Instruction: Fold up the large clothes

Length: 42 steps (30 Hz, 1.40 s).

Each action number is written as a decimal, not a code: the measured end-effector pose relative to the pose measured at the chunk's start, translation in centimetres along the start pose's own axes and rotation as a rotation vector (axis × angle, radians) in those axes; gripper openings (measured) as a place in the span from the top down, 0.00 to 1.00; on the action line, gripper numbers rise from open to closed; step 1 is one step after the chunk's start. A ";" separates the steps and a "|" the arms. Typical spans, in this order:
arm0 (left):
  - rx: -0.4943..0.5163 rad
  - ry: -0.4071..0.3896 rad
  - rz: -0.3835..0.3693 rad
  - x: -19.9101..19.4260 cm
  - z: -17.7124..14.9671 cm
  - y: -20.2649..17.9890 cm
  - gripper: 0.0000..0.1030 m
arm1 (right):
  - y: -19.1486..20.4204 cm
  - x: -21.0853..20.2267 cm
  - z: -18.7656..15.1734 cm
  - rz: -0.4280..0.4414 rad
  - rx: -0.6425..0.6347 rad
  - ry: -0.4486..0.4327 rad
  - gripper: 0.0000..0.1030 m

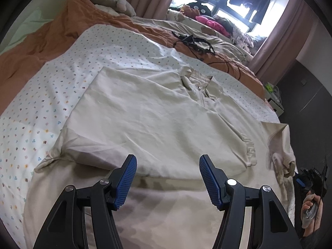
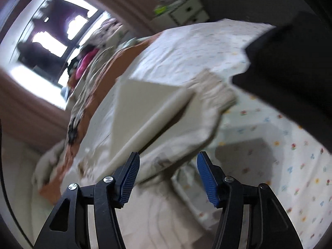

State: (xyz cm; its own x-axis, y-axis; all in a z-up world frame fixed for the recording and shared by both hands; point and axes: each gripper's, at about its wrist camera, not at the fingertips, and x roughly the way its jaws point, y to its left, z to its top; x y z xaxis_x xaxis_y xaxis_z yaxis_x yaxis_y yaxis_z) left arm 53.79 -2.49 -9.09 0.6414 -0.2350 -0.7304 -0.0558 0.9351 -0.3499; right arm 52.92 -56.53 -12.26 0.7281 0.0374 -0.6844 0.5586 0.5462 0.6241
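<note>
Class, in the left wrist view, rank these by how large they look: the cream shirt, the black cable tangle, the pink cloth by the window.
1. Cream shirt, nearest the camera, which inflates it.
2. Cable tangle.
3. Pink cloth, farthest, so probably understated.

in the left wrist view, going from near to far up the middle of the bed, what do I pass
Left tool → cream shirt → its collar → dotted sheet → black cable tangle → window.

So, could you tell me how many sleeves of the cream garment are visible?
1: the sleeve hangs off the garment's right side at the bed edge; the other may be folded under, hidden.
</note>
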 end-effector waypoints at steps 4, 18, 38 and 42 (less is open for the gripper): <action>-0.001 0.011 0.015 0.6 -0.1 0.2 0.38 | -1.9 2.2 0.6 -0.007 0.066 -0.002 0.44; -0.061 -0.049 0.036 -1.8 1.1 3.2 0.38 | -3.6 5.2 1.8 -0.002 0.043 -0.058 0.94; -0.118 -0.094 -0.042 -6.8 2.3 6.4 0.38 | 17.1 -6.7 -5.4 0.216 -0.336 -0.285 0.95; -0.145 -0.106 -0.055 -7.6 2.7 7.7 0.38 | 20.9 -5.7 -8.3 0.251 -0.409 -0.248 0.95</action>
State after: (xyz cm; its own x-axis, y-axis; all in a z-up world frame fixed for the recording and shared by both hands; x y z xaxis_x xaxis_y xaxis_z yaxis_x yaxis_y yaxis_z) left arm 50.59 7.21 -4.62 0.7233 -0.2484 -0.6444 -0.1228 0.8719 -0.4739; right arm 57.17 -38.36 1.53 0.9189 0.0374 -0.3928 0.1911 0.8289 0.5258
